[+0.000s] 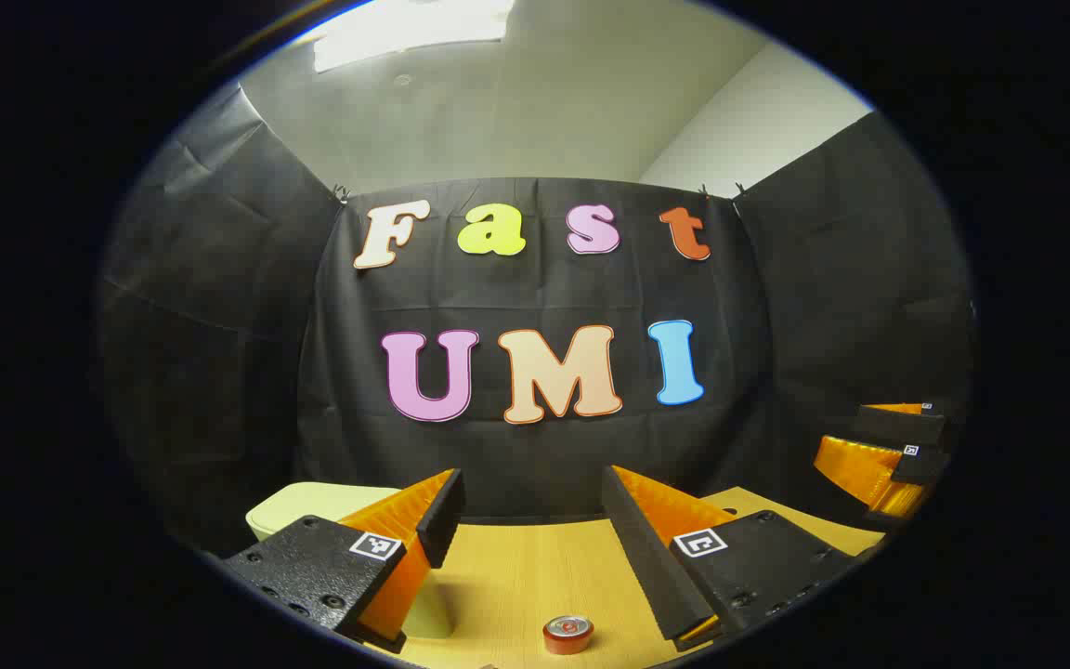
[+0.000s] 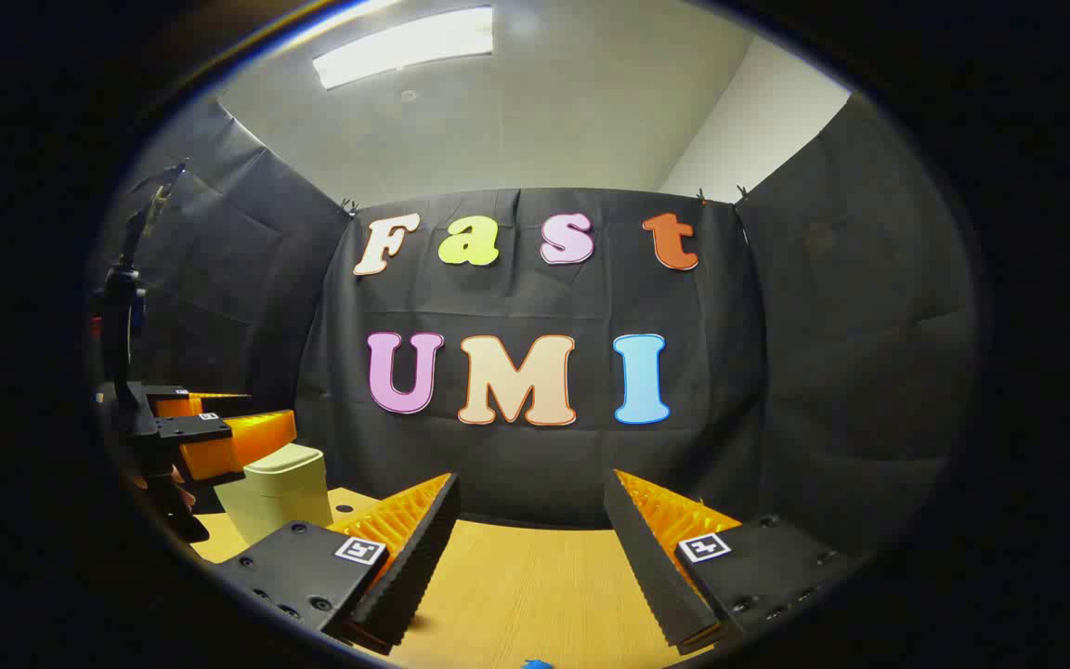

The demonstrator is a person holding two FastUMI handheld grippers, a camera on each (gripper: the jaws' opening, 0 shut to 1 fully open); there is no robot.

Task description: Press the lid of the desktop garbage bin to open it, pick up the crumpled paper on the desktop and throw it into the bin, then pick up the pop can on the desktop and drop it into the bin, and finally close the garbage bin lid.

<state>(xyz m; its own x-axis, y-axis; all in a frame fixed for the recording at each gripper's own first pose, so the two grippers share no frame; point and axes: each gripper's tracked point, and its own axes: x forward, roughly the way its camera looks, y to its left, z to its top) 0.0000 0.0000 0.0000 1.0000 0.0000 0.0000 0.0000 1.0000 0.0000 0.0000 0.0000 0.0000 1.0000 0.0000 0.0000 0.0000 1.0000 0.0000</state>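
— Left gripper view first: my left gripper (image 1: 530,520) has its fingers spread wide, nothing between them. The pop can (image 1: 568,634) stands upright on the desktop (image 1: 516,576) just ahead, low between the fingers. The garbage bin (image 1: 312,506) sits at my left, partly behind the left finger.

— And its lid?

— Looks down to me, so pressing it comes first. In the right gripper view, my right gripper (image 2: 530,520) is also wide and empty — the bin (image 2: 277,488) is off left, with the left gripper (image 2: 210,432) hovering just beside it.

— How will the can handle?

— I judge it light, thin-walled, slick. I'd take it round the middle, gently, so it neither dents nor slips.

— The crumpled paper?

— I can't place it.
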